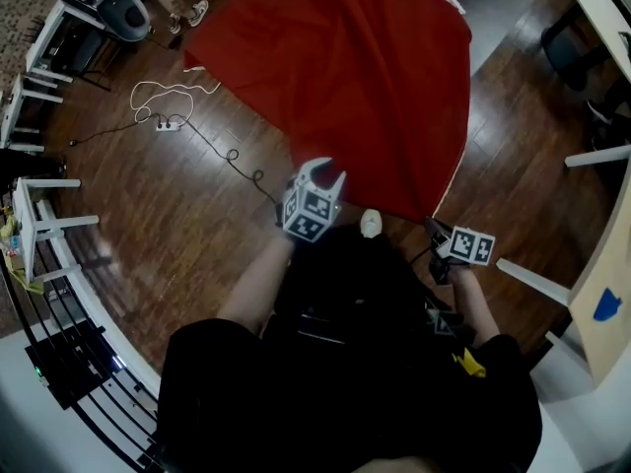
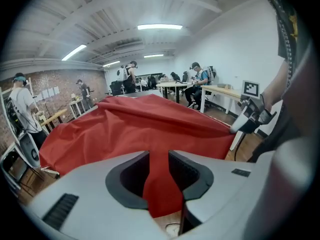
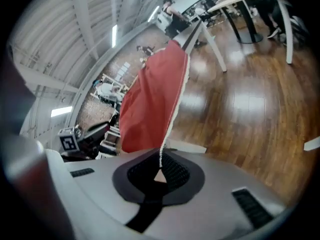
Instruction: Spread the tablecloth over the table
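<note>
Tablecloth [image 1: 365,77] is the big red sheet fanned out ahead of the person. It's puffed up over whatever's underneath, with its near edge coming right back to both grippers. I can't actually see the table under it, so I can't say how well it's centred.

The left gripper [image 1: 323,175] has its jaws clamped on a bunched fold of the red fabric, which fills the gap from pad to pad. The right gripper [image 1: 436,230] is squeezed tight on the very corner, with basically just the white stitched hem pinched in there.

What worries me:
- That right grip is tiny. One good tug to flatten the cloth and I reckon the hem pops out, and that corner drops to the floor.
- The left side has a thick wad in it, so that edge probably lands creased if it's let go as is.
- The near edge hangs close to the person's feet, so it could get stepped on.

Pose-wise, both grippers are held low in front of the body and tilted forward and down. The left is a bit further out, and the right is tucked closer in at the person's right side.
</note>
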Demonstrator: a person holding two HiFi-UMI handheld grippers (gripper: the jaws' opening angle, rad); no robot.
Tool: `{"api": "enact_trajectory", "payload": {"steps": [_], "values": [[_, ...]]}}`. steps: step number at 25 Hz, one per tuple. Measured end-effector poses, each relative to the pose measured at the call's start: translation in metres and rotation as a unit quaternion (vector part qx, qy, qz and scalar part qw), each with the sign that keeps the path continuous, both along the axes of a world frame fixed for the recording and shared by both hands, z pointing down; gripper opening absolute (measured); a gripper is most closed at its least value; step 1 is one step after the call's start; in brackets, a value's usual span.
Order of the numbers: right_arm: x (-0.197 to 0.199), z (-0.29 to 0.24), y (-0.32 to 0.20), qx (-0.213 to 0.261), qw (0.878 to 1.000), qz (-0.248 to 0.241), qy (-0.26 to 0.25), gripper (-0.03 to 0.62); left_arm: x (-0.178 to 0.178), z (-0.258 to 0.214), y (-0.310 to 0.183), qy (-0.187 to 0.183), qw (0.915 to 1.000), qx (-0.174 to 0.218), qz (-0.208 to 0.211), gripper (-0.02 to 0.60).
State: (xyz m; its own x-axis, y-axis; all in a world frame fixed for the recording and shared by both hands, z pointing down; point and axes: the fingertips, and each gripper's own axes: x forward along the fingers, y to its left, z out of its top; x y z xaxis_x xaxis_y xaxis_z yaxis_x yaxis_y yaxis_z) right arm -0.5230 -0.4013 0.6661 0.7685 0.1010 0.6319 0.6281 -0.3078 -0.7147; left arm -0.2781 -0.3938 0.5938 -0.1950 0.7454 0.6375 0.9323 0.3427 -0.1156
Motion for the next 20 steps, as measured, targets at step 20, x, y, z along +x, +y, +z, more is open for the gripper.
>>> {"api": "enact_trajectory", "payload": {"steps": [20], "values": [[0.047,-0.066,0.020,0.018,0.980,-0.095,0.174,0.009,0.013,0.015,0.005,-0.008,0.9995,0.030,-0.002,0.123]]}}
